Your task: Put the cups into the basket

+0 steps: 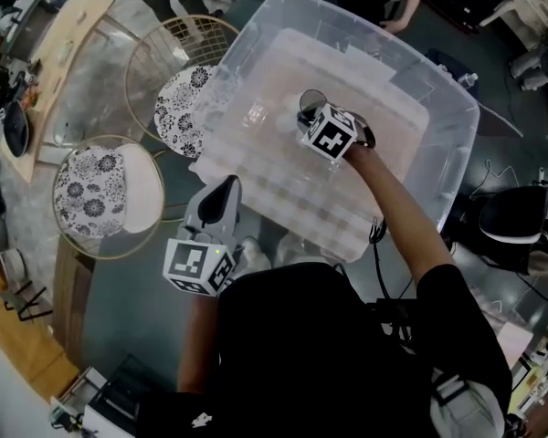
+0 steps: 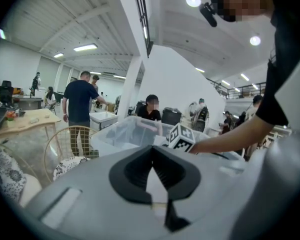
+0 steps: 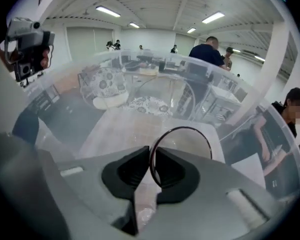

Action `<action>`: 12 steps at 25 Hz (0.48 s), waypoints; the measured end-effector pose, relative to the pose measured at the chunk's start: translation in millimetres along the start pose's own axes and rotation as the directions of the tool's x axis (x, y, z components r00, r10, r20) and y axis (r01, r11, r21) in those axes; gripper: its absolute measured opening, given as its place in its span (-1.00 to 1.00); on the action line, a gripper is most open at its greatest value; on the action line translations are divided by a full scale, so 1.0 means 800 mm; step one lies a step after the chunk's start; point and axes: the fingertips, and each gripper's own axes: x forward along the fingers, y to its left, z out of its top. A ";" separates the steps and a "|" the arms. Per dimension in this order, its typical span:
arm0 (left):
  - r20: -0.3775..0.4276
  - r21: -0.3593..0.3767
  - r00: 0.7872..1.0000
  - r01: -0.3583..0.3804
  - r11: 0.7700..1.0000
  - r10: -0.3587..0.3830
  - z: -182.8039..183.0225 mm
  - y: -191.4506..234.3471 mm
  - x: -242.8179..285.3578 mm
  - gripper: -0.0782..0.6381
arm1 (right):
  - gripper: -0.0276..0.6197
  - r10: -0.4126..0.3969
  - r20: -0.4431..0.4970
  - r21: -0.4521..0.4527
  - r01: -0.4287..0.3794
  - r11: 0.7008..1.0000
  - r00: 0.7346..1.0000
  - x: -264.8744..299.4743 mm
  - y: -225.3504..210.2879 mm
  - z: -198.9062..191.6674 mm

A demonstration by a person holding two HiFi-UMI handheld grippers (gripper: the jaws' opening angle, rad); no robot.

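Both tongs first. My left tongs point(image 1: 226, 186) sit low by my body, closed on nothing and pointing toward the bin point(image 1: 393, 57). A bit further out, my right tongs point(image 3: 151, 159) reach down inside that big clear bin and pinch one wall of a clear cup point(image 1: 311, 99) with a dark rim. One pad is inside the mouth and one outside, so the cup is held and hangs within the bin walls.

I reckon the bin is the "basket" here, which makes this cup nearly done. It only needs setting on the bottom and letting go. I honestly can't tell if other cups are already in there, since clear plastic on clear plastic hides them, and I don't see any waiting outside either.

Off beyond the bin are two round wire baskets point(image 1: 164, 39) with floral liners and no cups in them that I can see.
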 end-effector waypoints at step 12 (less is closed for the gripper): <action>0.013 0.034 0.998 -0.054 0.998 0.054 -0.005 -0.008 -0.007 -0.77 | -0.78 0.090 -0.193 -0.023 -0.096 0.995 0.977 0.097 0.033 -0.073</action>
